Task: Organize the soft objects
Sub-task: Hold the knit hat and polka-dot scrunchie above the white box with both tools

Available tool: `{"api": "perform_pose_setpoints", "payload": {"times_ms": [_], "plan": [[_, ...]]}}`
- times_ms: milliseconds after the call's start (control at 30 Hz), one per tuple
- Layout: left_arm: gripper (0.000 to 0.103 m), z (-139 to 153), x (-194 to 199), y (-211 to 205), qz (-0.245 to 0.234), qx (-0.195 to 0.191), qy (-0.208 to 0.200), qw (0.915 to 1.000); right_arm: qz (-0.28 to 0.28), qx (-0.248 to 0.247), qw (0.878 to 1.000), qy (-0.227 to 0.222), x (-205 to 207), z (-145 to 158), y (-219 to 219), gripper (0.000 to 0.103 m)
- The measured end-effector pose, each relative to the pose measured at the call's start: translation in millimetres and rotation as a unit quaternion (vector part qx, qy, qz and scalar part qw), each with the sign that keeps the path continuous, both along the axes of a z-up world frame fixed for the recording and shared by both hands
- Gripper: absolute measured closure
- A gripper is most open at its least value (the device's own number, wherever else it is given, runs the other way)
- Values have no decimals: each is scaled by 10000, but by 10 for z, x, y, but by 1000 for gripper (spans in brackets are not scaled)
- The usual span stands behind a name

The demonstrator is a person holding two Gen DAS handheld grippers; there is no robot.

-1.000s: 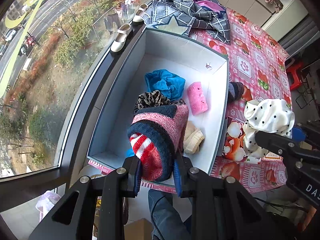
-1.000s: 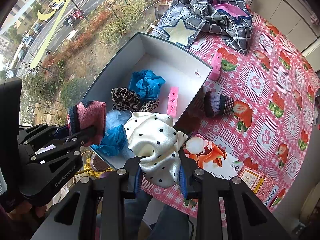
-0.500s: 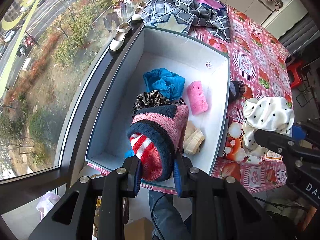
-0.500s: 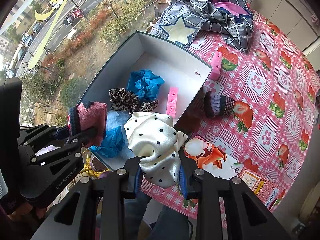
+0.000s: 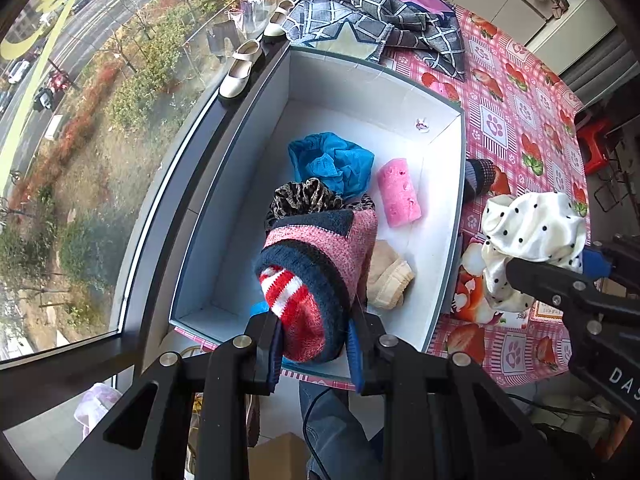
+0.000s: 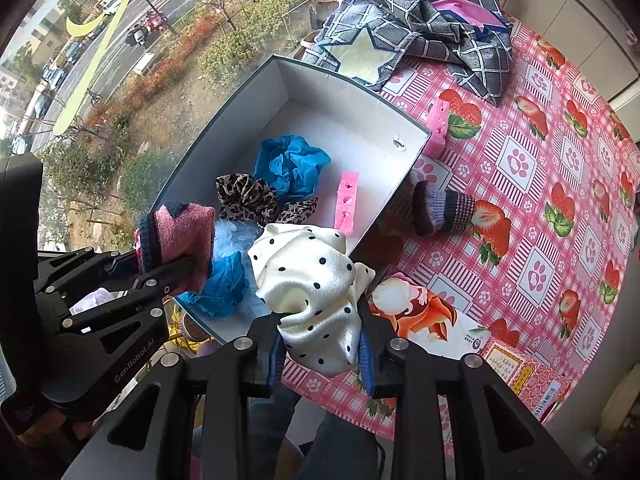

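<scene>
My left gripper [image 5: 314,354] is shut on a pink, navy and red striped knit sock [image 5: 320,272], held above the near end of the white box [image 5: 448,216]. My right gripper [image 6: 320,354] is shut on a white polka-dot cloth [image 6: 310,280], held just right of the box's near corner. Inside the box [image 6: 280,80] lie a blue cloth [image 5: 334,160], a leopard-print scrunchie [image 5: 304,198], a pink sponge [image 5: 398,194] and a beige item [image 5: 386,280]. In the right wrist view the left gripper [image 6: 192,262] holds the knit sock [image 6: 180,236] at the left.
A second knit sock [image 6: 444,210] and another pink sponge [image 6: 436,124] lie on the pink strawberry tablecloth [image 6: 540,200] beside the box. A grey checked garment [image 6: 420,28] is heaped at the far end. A picture booklet [image 6: 424,316] lies near the table edge. Shoes [image 5: 240,74] stand on the window ledge.
</scene>
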State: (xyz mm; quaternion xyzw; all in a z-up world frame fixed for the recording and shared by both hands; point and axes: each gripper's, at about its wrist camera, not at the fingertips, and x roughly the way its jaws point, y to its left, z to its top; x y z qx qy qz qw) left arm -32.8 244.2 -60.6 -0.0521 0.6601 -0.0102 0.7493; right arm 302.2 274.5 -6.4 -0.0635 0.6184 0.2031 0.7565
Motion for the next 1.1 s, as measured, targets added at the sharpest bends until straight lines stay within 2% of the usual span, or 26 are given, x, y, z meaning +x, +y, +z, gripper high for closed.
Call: {"api": "perform_pose_setpoints", "payload": {"times_ms": [500,1100], "plan": [[75,-129,85,39,12,175,96,9998,-40,-33,10000,45,120,-47,39,73],[75,-166,91,8,-24,178,156,9997,-136,14,9999,84,155,-84,20,73]]}}
